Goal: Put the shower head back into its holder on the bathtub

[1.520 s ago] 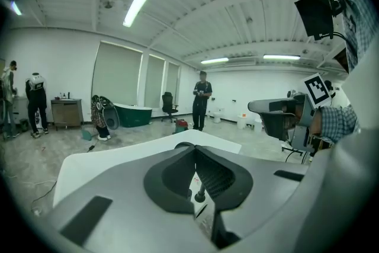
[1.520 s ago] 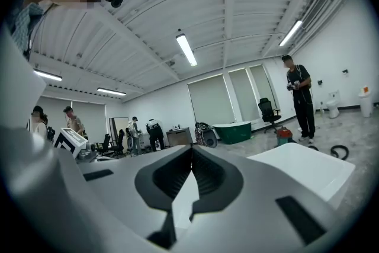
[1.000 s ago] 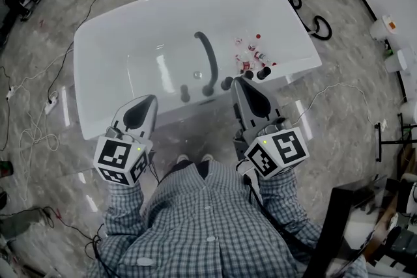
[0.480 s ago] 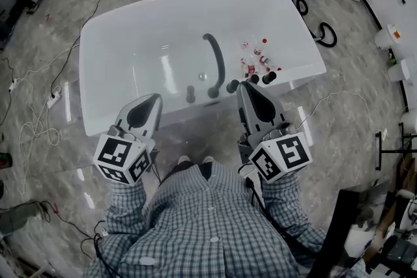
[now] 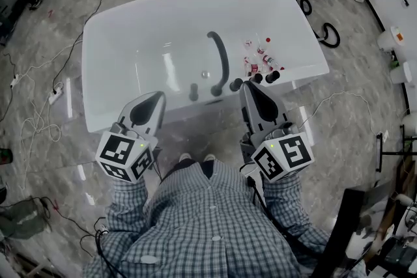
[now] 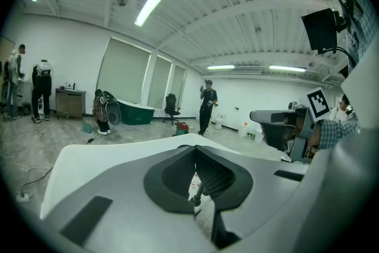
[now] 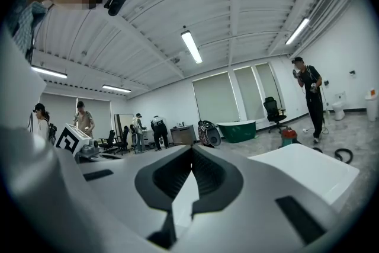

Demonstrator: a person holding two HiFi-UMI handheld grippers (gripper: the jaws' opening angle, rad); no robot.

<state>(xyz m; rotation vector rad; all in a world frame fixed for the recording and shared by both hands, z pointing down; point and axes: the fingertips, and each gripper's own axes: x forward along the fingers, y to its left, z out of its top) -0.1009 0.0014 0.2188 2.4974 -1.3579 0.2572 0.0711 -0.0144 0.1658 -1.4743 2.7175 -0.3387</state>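
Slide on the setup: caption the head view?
Person faces a white bathtub, left tool and right tool both shut and empty, small bottles at its right end.

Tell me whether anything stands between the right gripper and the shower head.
Only the bathtub's near rim and its dark fittings lie between the right gripper and the dark curved shower head. The small bottles sit aside, to the right.

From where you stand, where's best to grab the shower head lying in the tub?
Probably its middle: the shower head is a long, slim bar running away from the near rim, so come down from above, jaws across its width. The right tool is nearer but shut; open it first.
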